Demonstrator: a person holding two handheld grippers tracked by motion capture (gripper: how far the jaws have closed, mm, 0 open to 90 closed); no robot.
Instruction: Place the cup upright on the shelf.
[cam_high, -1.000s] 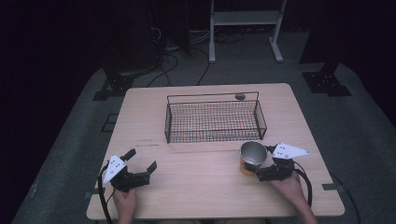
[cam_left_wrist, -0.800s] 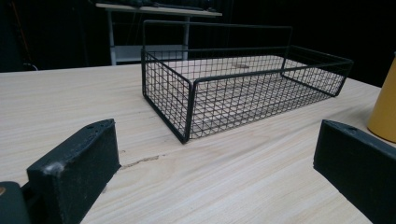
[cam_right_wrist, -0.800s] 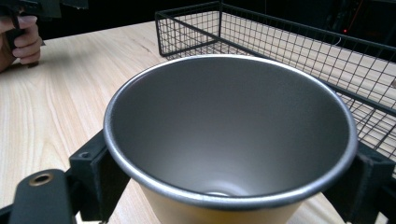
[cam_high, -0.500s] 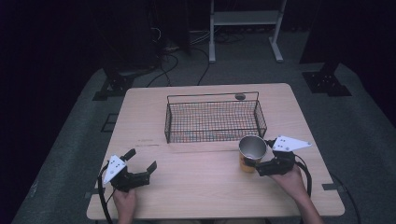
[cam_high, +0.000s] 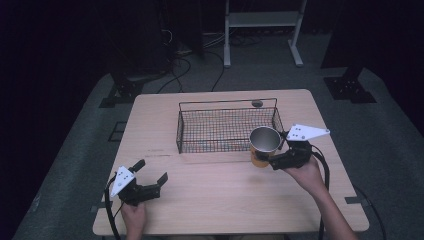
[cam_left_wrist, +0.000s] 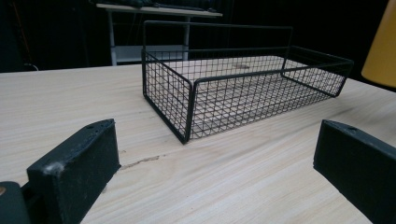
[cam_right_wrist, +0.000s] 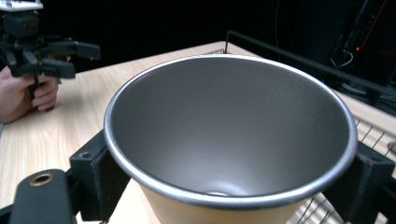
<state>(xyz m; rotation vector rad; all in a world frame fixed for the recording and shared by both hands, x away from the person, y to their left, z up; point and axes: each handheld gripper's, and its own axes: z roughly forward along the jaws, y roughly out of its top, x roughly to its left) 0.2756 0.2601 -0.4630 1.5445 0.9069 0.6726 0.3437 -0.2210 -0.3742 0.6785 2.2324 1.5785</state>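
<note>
Your right gripper (cam_high: 272, 161) clamps its jaws on the yellow metal cup (cam_high: 264, 145), raised at the near right corner of the wire basket (cam_high: 200, 127). The cup looks rigid, light and smooth; grip below the rim. Cup and basket are empty. Your left gripper (cam_high: 149, 181) rests wide open, holding nothing.

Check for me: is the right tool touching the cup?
Touching. In the right gripper view, the right tool has its black jaws pressed against both sides of the cup, just under the rim.
</note>
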